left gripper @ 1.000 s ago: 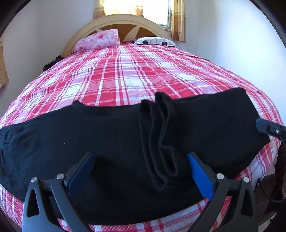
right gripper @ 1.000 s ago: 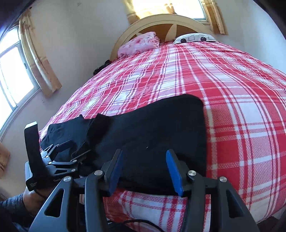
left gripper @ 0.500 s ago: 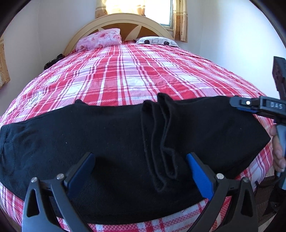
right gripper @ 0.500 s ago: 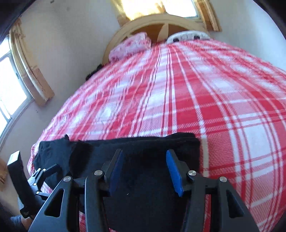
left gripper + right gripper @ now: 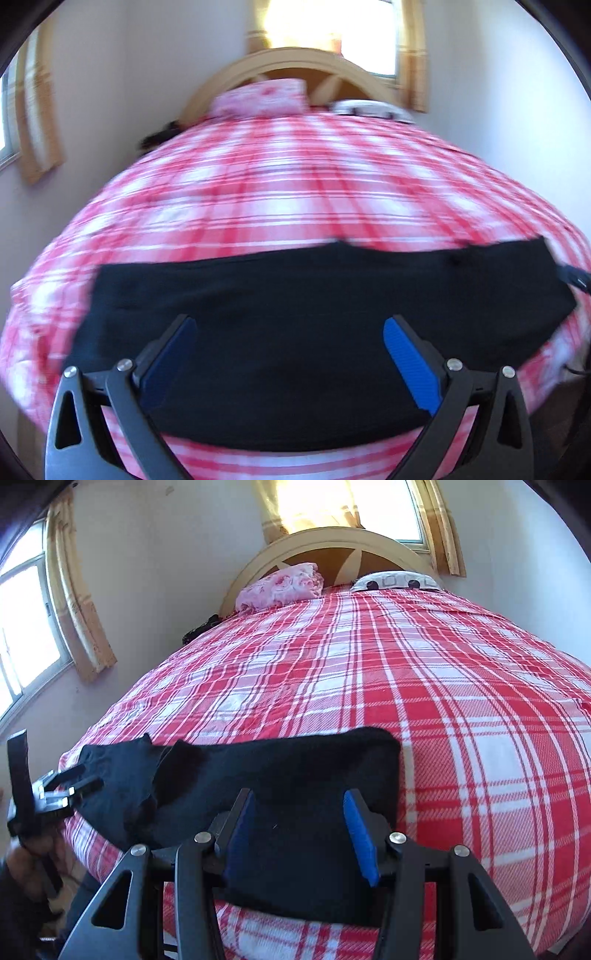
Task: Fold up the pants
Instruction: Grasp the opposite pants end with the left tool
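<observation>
Black pants (image 5: 314,314) lie in a long band across the near edge of a bed with a red and white plaid cover (image 5: 295,192). The left wrist view is blurred. My left gripper (image 5: 290,332) is open and empty, just above the pants' middle. In the right wrist view the pants (image 5: 295,768) show a raised fold at their left part. My right gripper (image 5: 299,816) is open and empty over the pants' right end. The left gripper (image 5: 62,786) shows at the far left of that view, over the pants' left end.
A pink pillow (image 5: 284,585) and a white patterned pillow (image 5: 397,580) lie by the curved wooden headboard (image 5: 332,542). A dark item (image 5: 201,627) sits at the bed's far left edge. Curtained windows stand behind and to the left.
The left gripper has swung left and tilted up, blurring its view. The right gripper has drawn back and lowered toward the pants' right end. Both stay open.
</observation>
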Tool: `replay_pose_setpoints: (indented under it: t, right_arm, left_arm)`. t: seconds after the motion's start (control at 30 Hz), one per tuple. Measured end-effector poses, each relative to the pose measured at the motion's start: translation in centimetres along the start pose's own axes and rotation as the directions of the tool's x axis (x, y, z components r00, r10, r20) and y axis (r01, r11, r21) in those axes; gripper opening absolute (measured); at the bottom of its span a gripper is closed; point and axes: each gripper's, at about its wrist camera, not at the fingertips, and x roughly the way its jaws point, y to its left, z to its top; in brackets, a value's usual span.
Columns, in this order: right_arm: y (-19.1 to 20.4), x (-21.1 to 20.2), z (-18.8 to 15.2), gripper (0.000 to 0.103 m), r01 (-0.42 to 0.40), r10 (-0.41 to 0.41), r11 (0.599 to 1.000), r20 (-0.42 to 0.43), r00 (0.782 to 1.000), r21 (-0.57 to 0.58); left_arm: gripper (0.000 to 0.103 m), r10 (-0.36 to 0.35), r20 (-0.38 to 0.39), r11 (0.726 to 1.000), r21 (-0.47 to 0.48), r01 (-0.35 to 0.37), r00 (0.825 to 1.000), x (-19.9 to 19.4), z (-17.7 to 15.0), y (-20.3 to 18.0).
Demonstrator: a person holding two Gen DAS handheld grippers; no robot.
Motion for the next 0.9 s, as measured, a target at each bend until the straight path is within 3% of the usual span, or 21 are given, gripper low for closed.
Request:
replay_pose_setpoints:
  t: [0.1,0.3,0.4,0.5,0.63,0.7,0.77,0.8,0.83,0.87,0.9]
  right_arm:
    - [1.2,0.1,-1.1,0.052,-0.021,0.02,0.999,-0.009,1.0,-0.025]
    - [4.1,0.8,-2.1,0.052,-0.063,0.061,0.991,-0.019,0.998,-0.115]
    - [5.3,1.3,-2.5,0.053,-0.059,0.055,0.985,-0.028,0.998,-0.16]
    - [5.7,1.7,-2.9,0.053,-0.057,0.051,0.982,-0.038,0.998,-0.18]
    - [5.9,2.0,-3.4,0.053,-0.058,0.052,0.981,-0.039,0.998,-0.183]
    - [6.0,2.0,-3.4,0.053,-0.06,0.055,0.981,-0.037,0.998,-0.182]
    - [5.8,2.0,-3.5,0.053,-0.066,0.061,0.982,-0.036,0.998,-0.176]
    - [5.8,2.0,-3.5,0.053,-0.069,0.064,0.983,-0.033,0.997,-0.172]
    - [5.8,2.0,-3.4,0.053,-0.069,0.065,0.983,-0.032,0.997,-0.169]
    - [5.7,1.9,-3.4,0.053,-0.069,0.065,0.984,-0.03,0.997,-0.167]
    - [5.6,1.8,-3.4,0.053,-0.067,0.064,0.984,-0.024,0.998,-0.164]
  left_arm:
    - [0.103,0.07,-0.01,0.996,-0.061,-0.071,0.997,0.1,-0.1,5.0]
    - [0.103,0.108,-0.061,0.959,-0.256,-0.12,0.992,1.7,-1.1,13.9]
    - [0.102,0.052,-0.082,0.945,-0.318,-0.075,0.995,2.7,-1.9,15.5]
    - [0.091,-0.003,-0.108,0.936,-0.351,-0.035,0.994,3.9,-2.4,15.7]
    - [0.09,0.014,-0.118,0.952,-0.302,-0.049,0.993,4.3,-2.4,15.1]
    - [0.083,0.023,-0.132,0.962,-0.266,-0.058,0.991,4.6,-2.5,14.5]
    - [0.055,-0.01,-0.134,0.969,-0.244,-0.024,0.991,4.3,-2.3,14.2]
    - [0.054,0.006,-0.142,0.974,-0.221,-0.038,0.99,4.0,-2.0,13.7]
    - [0.044,0.022,-0.142,0.979,-0.199,-0.05,0.99,3.4,-1.9,13.3]
    - [0.028,0.0,-0.141,0.982,-0.186,-0.027,0.99,3.2,-1.8,12.8]
    - [0.026,-0.002,-0.14,0.984,-0.177,-0.024,0.99,2.9,-1.6,12.5]
